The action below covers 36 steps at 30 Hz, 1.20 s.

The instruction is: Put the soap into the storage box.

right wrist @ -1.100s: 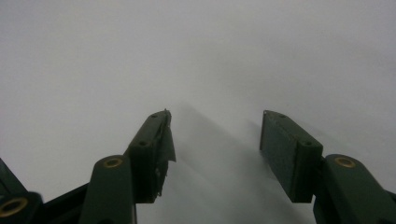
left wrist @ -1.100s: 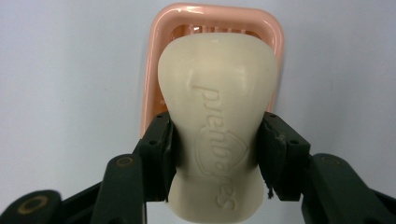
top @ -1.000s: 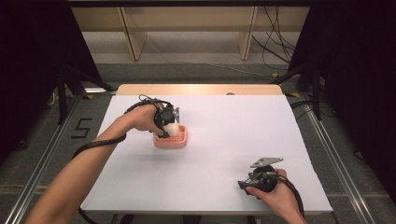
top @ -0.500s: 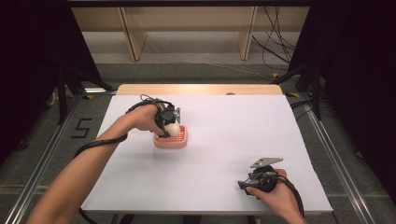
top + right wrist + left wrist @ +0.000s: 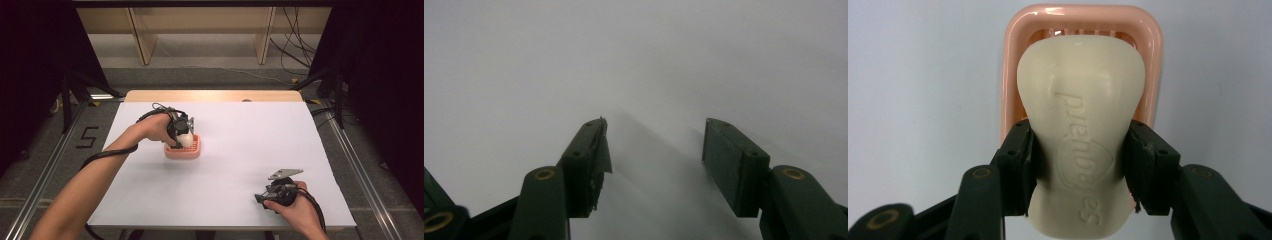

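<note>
White tabletop lies under your work. Your left gripper has its jaws clamped on the cream soap bar, embossed and waisted, directly over the pink soap dish; seating it looks left to do. Your right gripper, well apart from the dish, gapes empty.

The high view is evenly lit from overhead. The white table surface is bright with no blown-out areas, while both side margins fall into near-black. Shadows under the hands are short and soft.

In the left gripper view, small specular highlights sit on the far rim of the pink soap dish. The embossed lettering on the soap bar is legible.

The right gripper view is dimmer and greyish, with soft jaw shadows on the surface and a mild vignette.
</note>
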{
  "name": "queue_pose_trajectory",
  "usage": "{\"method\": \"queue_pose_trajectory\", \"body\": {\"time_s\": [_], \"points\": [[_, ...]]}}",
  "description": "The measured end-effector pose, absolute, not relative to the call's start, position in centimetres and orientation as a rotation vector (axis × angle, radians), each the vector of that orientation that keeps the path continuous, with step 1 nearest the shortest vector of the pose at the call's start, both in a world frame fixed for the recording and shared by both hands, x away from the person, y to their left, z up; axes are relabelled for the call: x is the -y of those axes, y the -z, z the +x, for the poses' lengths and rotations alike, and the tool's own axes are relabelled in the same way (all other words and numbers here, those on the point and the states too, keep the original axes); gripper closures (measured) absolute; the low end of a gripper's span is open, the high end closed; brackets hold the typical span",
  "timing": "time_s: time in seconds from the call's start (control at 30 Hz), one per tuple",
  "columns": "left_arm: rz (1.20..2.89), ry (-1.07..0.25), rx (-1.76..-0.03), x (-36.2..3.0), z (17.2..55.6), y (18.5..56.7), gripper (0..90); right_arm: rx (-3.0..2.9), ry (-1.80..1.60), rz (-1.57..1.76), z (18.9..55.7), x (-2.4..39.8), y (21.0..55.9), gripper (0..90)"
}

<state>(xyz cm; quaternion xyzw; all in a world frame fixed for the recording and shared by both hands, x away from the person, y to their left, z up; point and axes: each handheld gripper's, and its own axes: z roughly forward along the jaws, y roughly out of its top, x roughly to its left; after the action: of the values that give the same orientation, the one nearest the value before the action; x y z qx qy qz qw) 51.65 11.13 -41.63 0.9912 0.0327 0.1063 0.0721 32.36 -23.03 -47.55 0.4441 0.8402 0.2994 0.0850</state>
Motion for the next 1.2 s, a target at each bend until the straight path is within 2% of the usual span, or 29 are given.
{"method": "queue_pose_trajectory", "body": {"time_s": [1.2], "points": [[2.980, -0.292, -0.100, -11.1, 52.1, 42.7, 49.8, -2.506, -0.894, 1.326, 32.4, 23.1, 47.6, 43.7]]}}
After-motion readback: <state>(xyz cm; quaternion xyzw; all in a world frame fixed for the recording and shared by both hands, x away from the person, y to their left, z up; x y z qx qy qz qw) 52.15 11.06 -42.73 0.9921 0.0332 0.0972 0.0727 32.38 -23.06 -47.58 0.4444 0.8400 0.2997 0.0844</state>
